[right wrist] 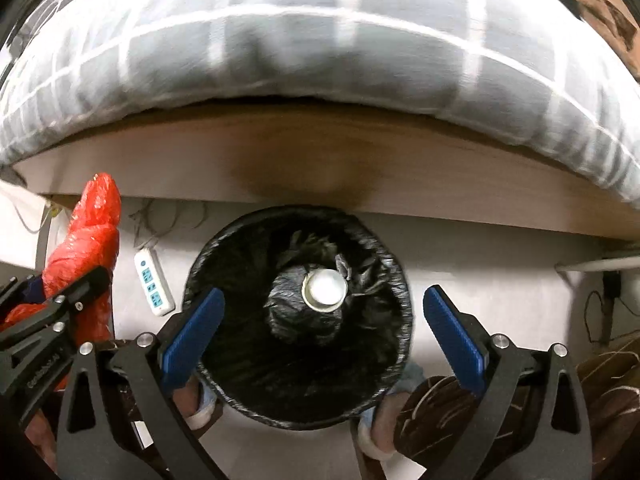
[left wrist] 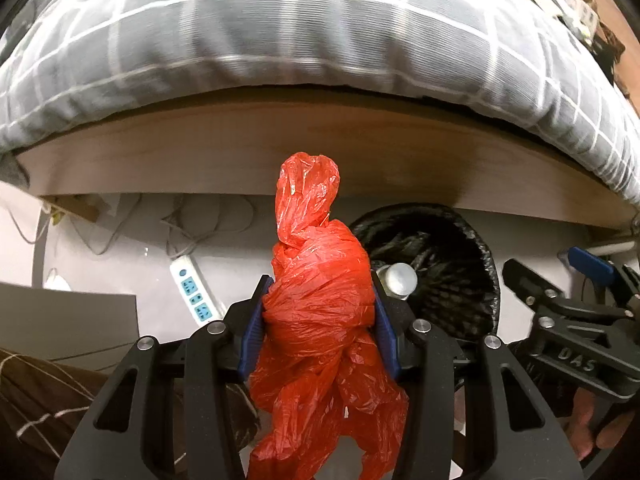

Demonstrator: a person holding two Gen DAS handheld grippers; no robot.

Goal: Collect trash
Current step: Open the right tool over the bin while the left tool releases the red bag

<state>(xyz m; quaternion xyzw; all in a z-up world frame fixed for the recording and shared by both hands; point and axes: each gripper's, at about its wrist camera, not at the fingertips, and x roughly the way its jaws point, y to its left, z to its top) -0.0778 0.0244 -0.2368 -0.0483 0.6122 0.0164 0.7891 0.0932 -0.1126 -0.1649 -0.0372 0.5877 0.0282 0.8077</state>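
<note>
A crumpled red plastic bag (left wrist: 320, 300) sits squeezed between the blue pads of my left gripper (left wrist: 320, 280), which is shut on it; the bag's twisted end sticks up beyond the fingertips. To its right on the floor stands a round bin with a black liner (left wrist: 476, 248). In the right wrist view my right gripper (right wrist: 324, 291) hangs open directly above that bin (right wrist: 248, 360), with nothing between its pads. A pale round container (right wrist: 325, 290) lies upright on the crumpled black plastic inside. The red bag (right wrist: 88, 240) and left gripper (right wrist: 56, 280) show at the left.
A bed with a grey checked duvet (left wrist: 320, 40) and a wooden frame (left wrist: 240, 152) runs just behind the bin. A white power strip (right wrist: 154, 284) and loose cables lie on the floor to the left. A person's slippered feet (right wrist: 200, 396) flank the bin's near side.
</note>
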